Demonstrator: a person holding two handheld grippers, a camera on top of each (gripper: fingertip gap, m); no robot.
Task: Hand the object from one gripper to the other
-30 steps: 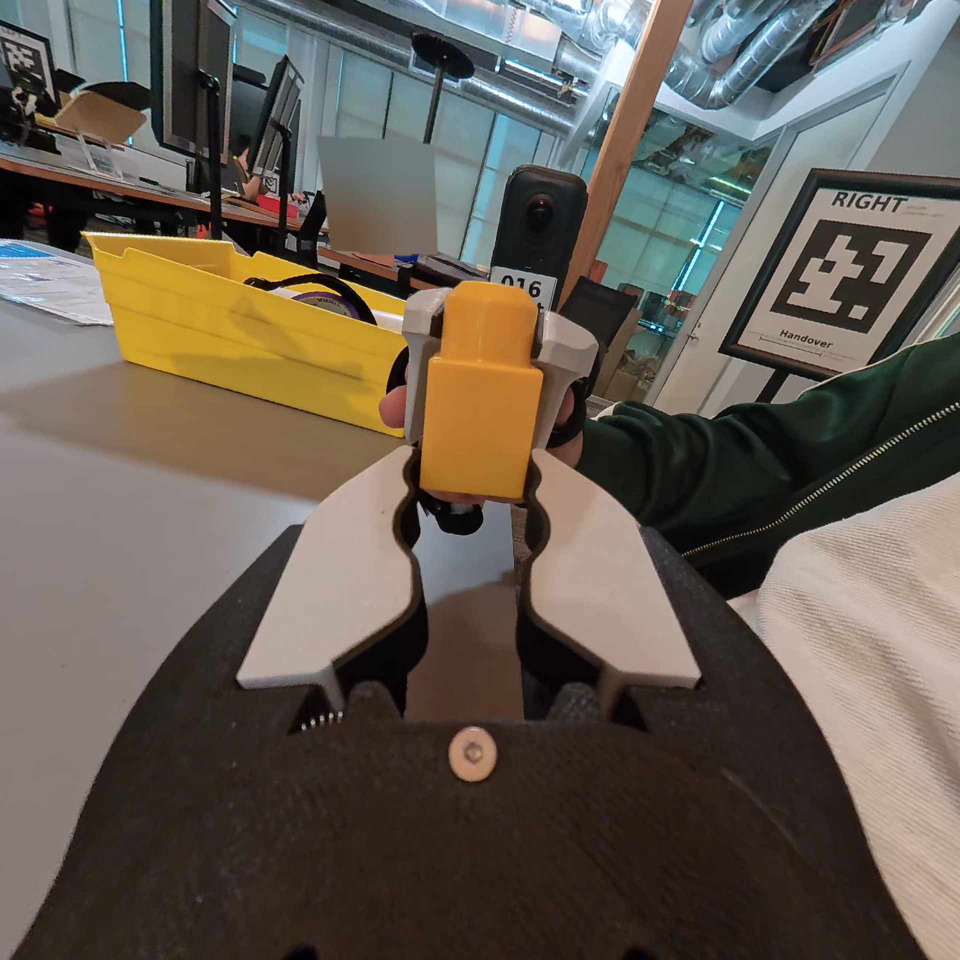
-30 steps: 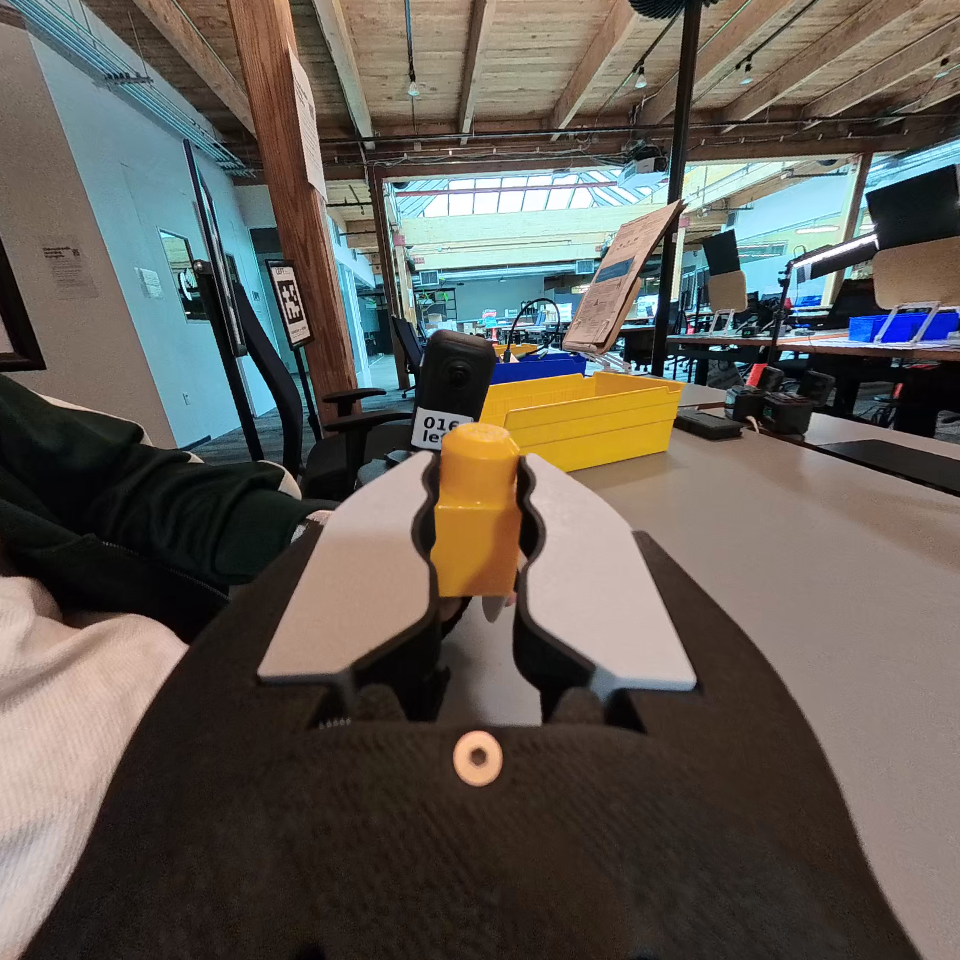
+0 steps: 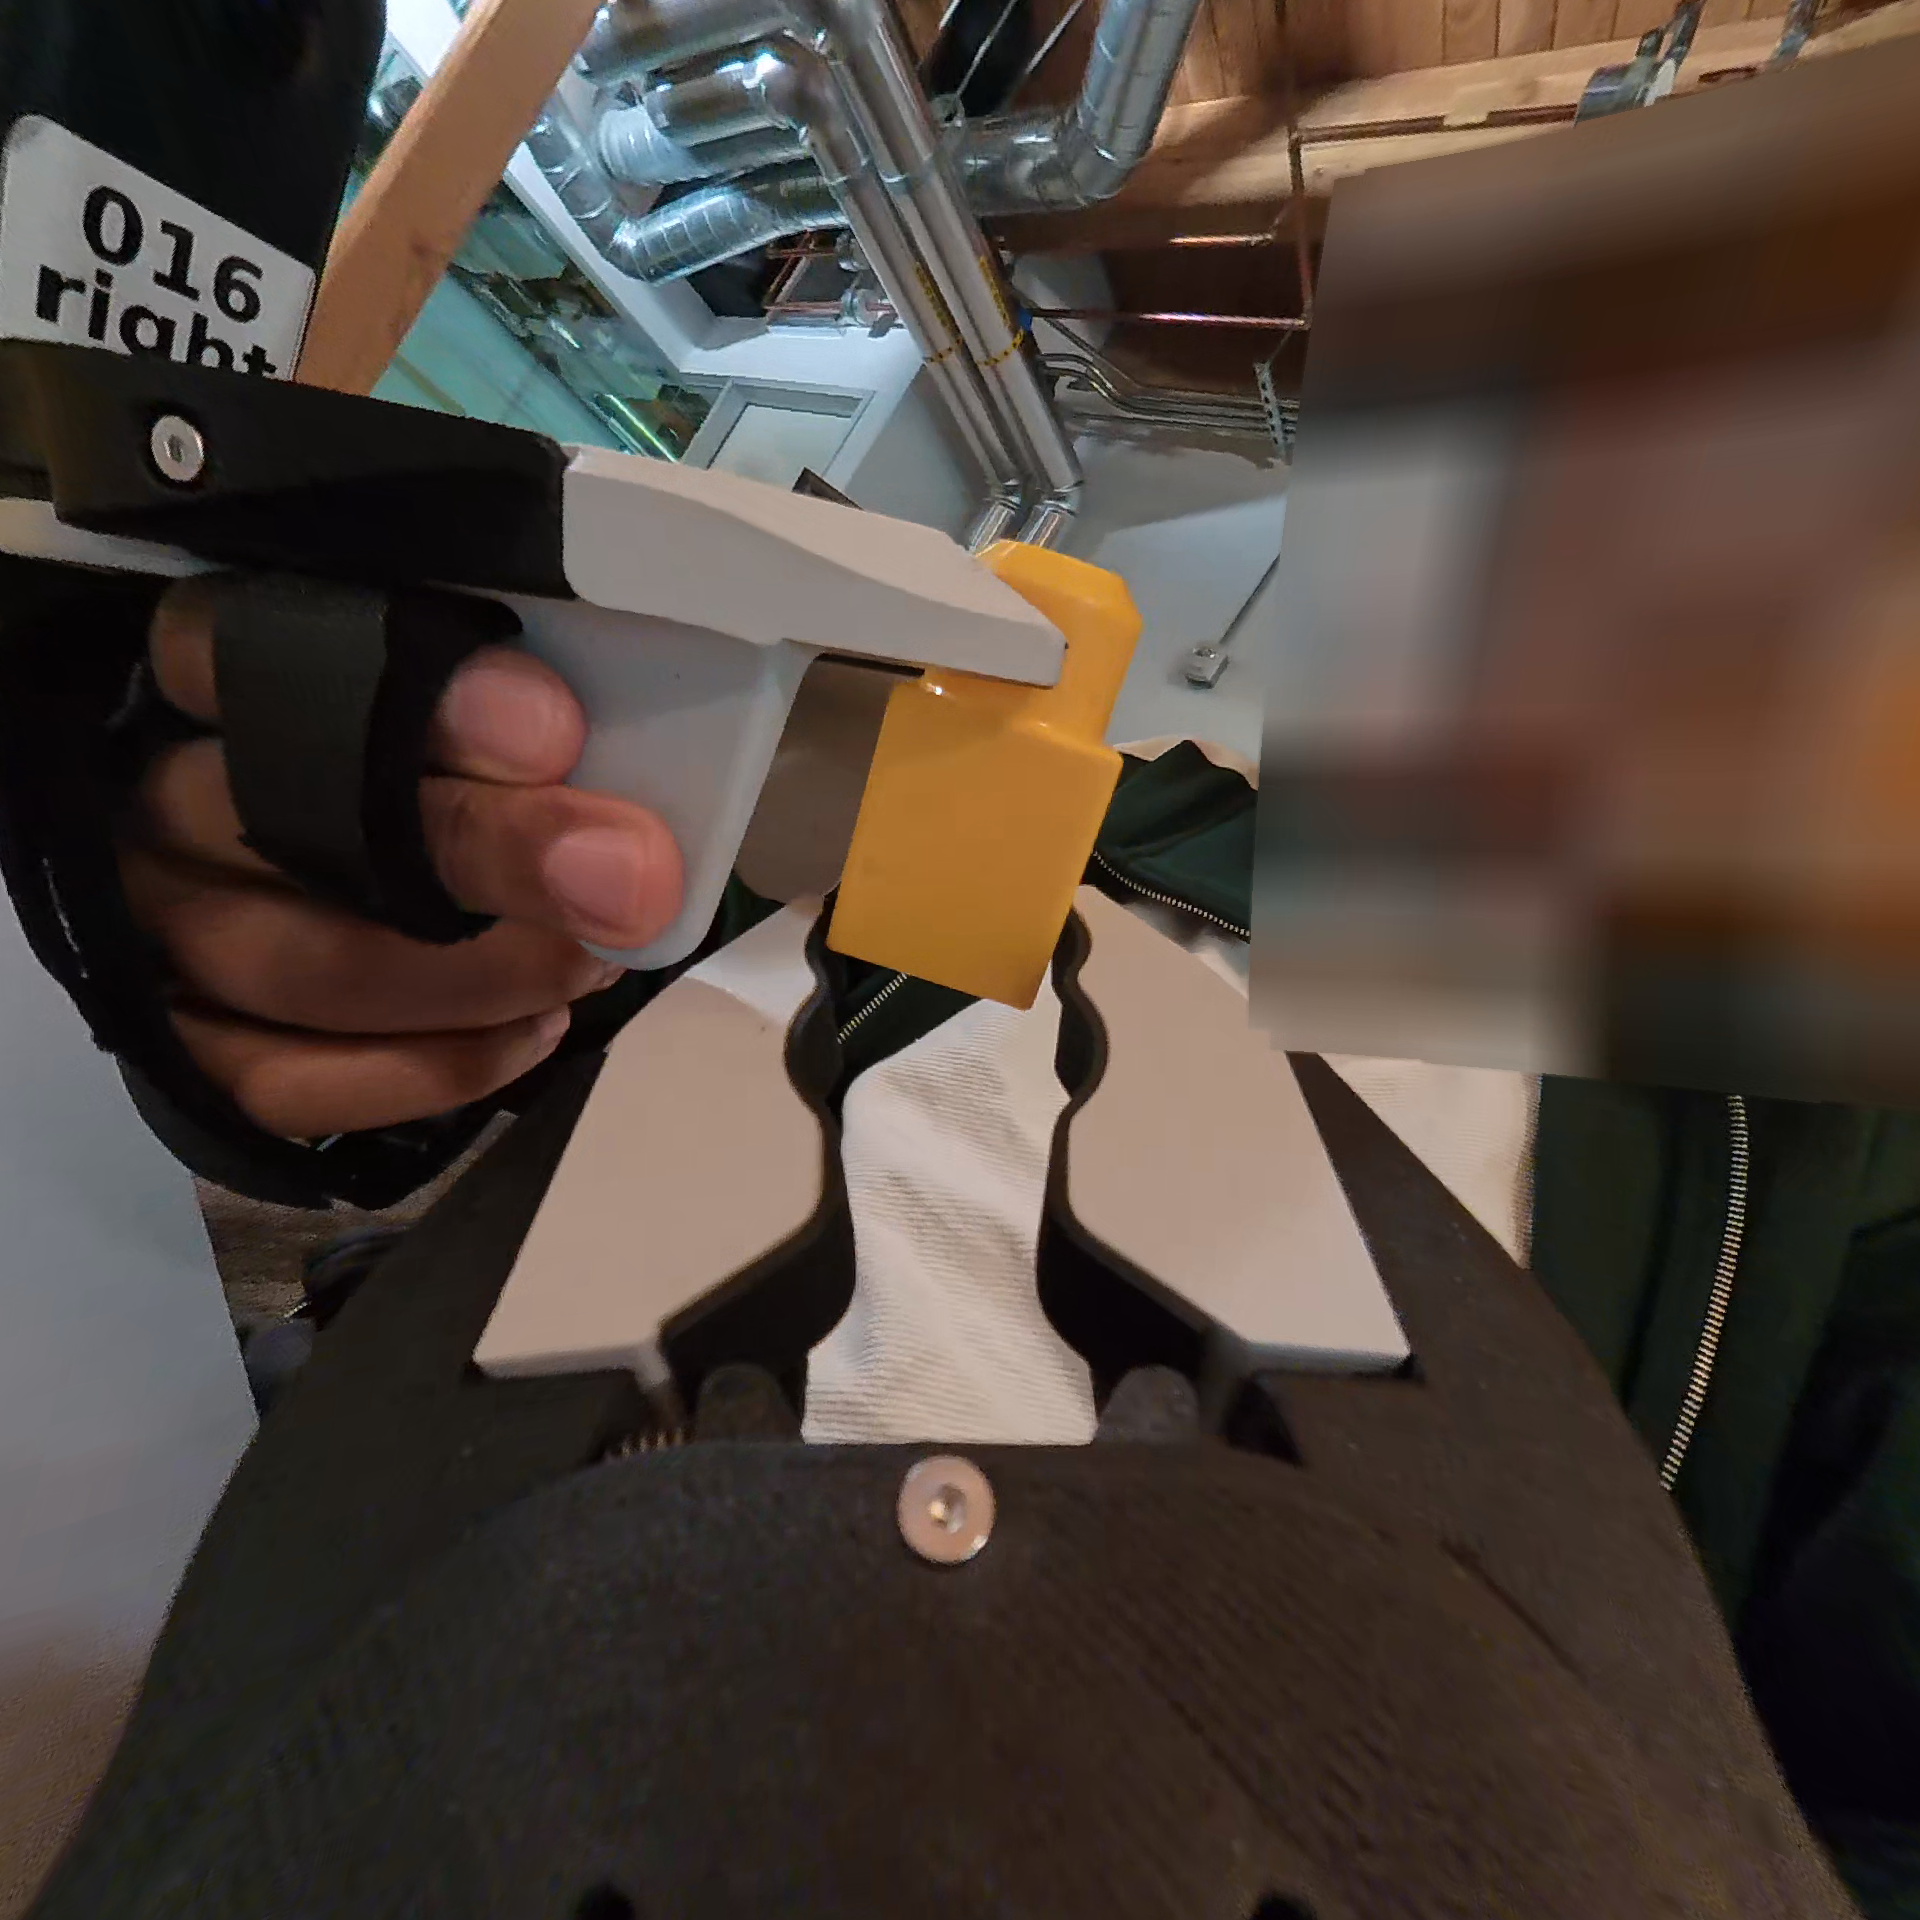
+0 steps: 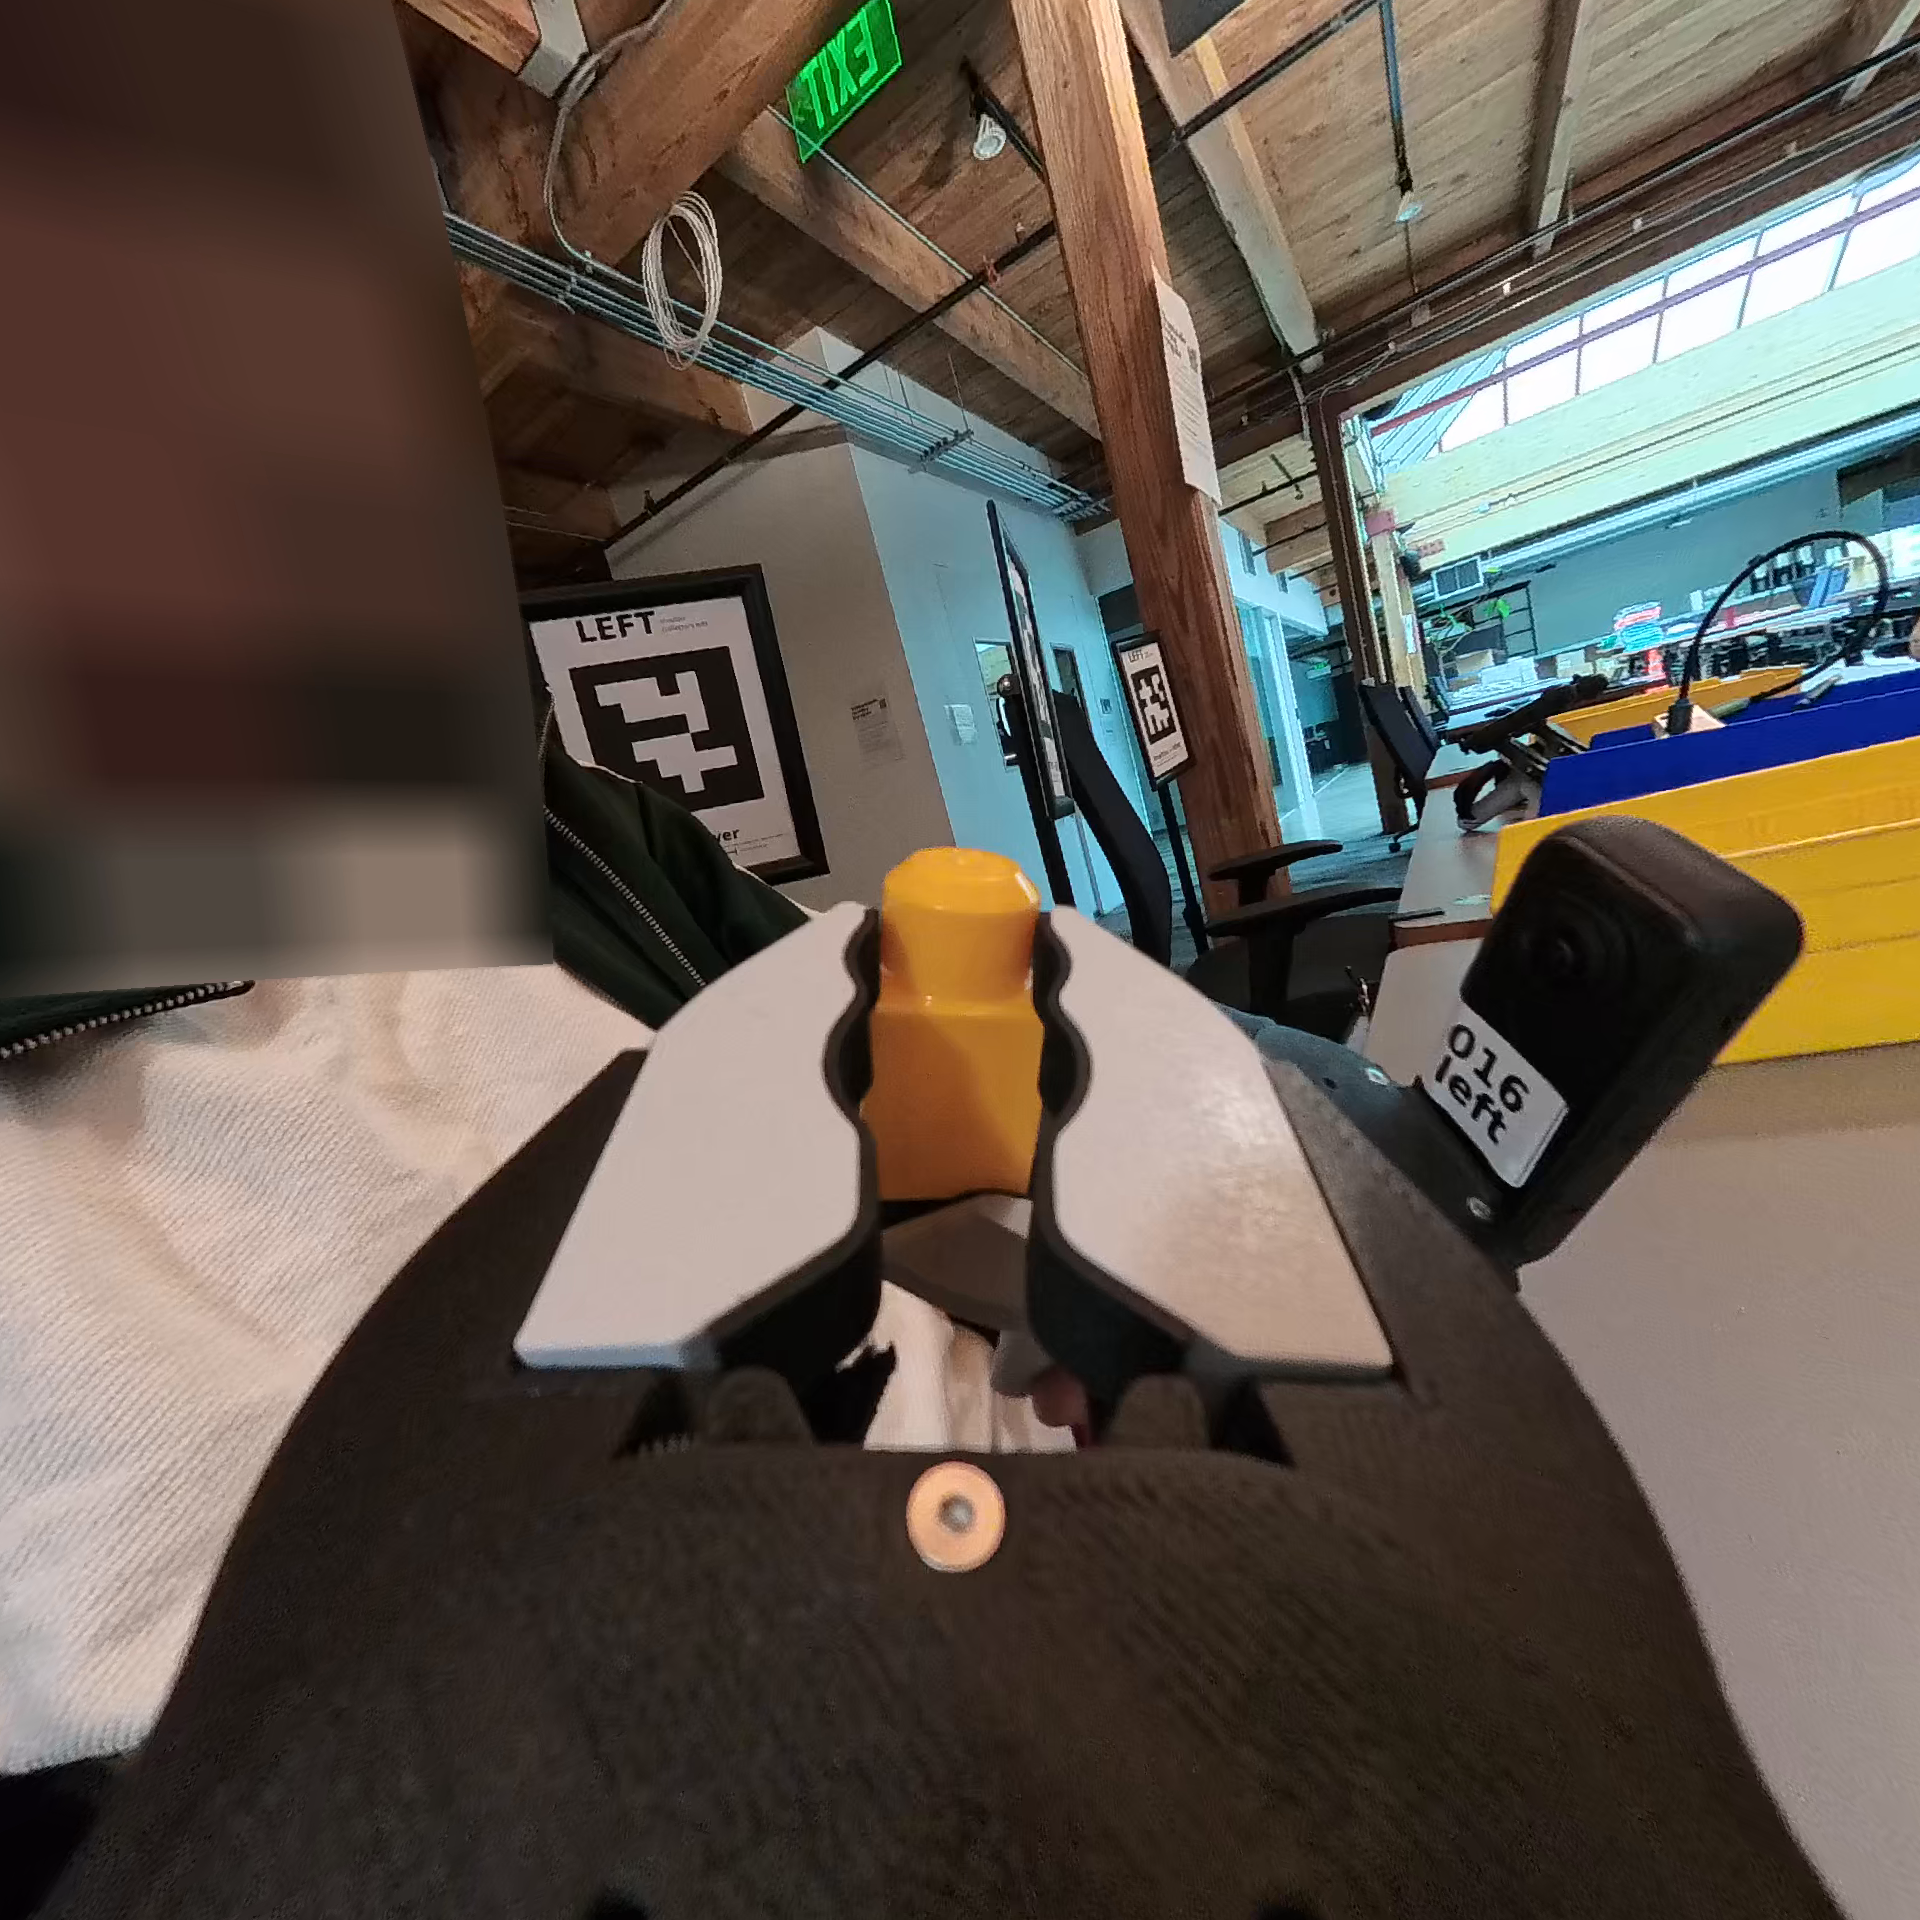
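**Yellow block held by right gripper, left gripper spread beneath it**

The yellow block [image 4: 954, 1049], a rectangular body with a narrower hexagonal stub on top, sat clamped between the two white fingers of the right gripper [image 4: 956, 997]. In the right wrist view the wavy black inner edges of both fingers pressed against the block's sides, and the stub rose above the fingertips.

In the left wrist view the right gripper [image 3: 1039, 644] entered from the left, lying sideways, with its near white finger [image 3: 790, 582] crossing the block [image 3: 966, 831] at the step between stub and body. A person's hand [image 3: 416, 862], strapped to the handle with a black band, gripped that tool.

The left gripper [image 3: 940, 971] pointed up at the block's lower end. Its fingers stood apart, with a clear gap between them through which white fabric [image 3: 935, 1226] showed. The block's bottom corner lay between the two fingertips; whether either tip touched it could not be told from this view.

In the right wrist view the black camera [image 4: 1621, 997] of the other tool, bearing a white label, stood to the right, in front of a yellow bin [image 4: 1849, 831] on a grey table [image 4: 1714, 1403]. A dark green jacket with a zip [image 3: 1704, 1299] lay behind the left gripper.
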